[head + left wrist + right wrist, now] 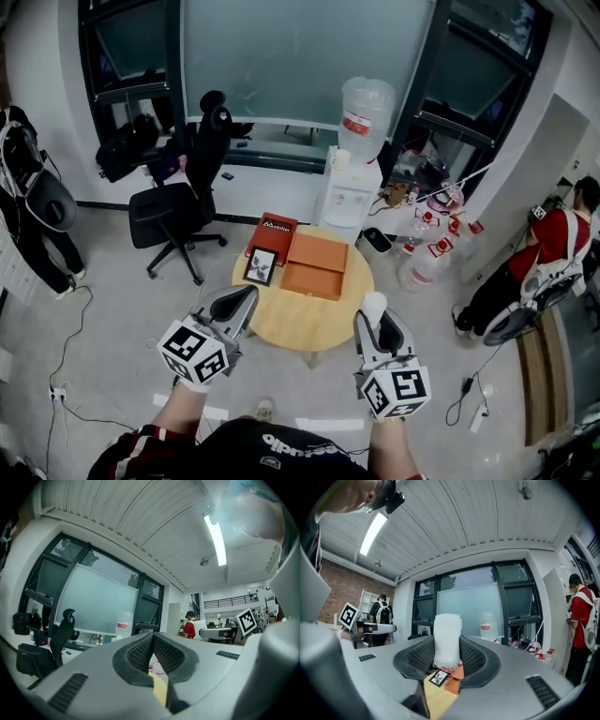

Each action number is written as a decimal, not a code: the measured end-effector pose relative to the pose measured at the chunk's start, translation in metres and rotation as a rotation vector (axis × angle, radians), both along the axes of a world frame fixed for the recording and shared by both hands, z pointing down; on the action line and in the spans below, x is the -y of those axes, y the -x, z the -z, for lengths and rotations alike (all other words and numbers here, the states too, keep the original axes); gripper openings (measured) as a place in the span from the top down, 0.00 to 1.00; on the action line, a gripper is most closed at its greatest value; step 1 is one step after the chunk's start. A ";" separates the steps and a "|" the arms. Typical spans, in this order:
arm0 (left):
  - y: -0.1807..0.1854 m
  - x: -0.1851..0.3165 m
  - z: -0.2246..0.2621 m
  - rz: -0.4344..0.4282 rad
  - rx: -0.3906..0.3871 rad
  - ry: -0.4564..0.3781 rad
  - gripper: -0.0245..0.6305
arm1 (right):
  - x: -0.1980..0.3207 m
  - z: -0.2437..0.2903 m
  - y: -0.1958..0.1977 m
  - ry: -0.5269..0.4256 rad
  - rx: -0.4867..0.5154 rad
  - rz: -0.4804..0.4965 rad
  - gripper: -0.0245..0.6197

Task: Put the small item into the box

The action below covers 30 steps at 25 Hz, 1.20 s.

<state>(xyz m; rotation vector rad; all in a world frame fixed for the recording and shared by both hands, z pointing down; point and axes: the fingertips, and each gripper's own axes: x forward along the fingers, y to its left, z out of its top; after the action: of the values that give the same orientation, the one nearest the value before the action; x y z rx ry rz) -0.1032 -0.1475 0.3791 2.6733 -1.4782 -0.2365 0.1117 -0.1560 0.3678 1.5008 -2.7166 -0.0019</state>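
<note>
The right gripper point(447, 660) pinches a white mesh roll point(447, 637) in its fingers at lower centre, the roll's lower end hidden between them. The orange box point(314, 265) lies apart on the round counter point(309, 328); whether it is open is unclear. The left gripper point(244, 300) has its fingers point(136, 653) pressed together with nothing between them.

left gripper point(242, 302): out in front, roughly level, nose angled in toward the right one, jaws pressed together at the tips, nothing in there
right gripper point(375, 317): alongside, pointing straight ahead, jaws clamped on a white roll point(447, 639) that pokes up past the pads
marker cubes: one at the back end of each gripper, left cube point(194, 353), right cube point(396, 389)
forearms: bare, left forearm point(178, 405) and right forearm point(394, 442), each right behind its cube
</note>
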 end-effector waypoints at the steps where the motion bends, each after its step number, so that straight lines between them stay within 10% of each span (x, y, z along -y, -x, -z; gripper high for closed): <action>1: 0.003 0.007 -0.001 -0.001 -0.005 0.002 0.94 | 0.006 -0.001 0.003 0.003 -0.001 -0.003 0.69; 30: 0.051 0.117 -0.023 -0.114 -0.067 0.047 0.94 | 0.094 -0.015 0.059 0.087 -0.081 -0.088 0.69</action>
<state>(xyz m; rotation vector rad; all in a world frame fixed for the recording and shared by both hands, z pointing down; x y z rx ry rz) -0.1539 -0.2640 0.4024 2.6732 -1.2917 -0.2767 0.0531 -0.2501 0.3825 1.5585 -2.5513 0.0561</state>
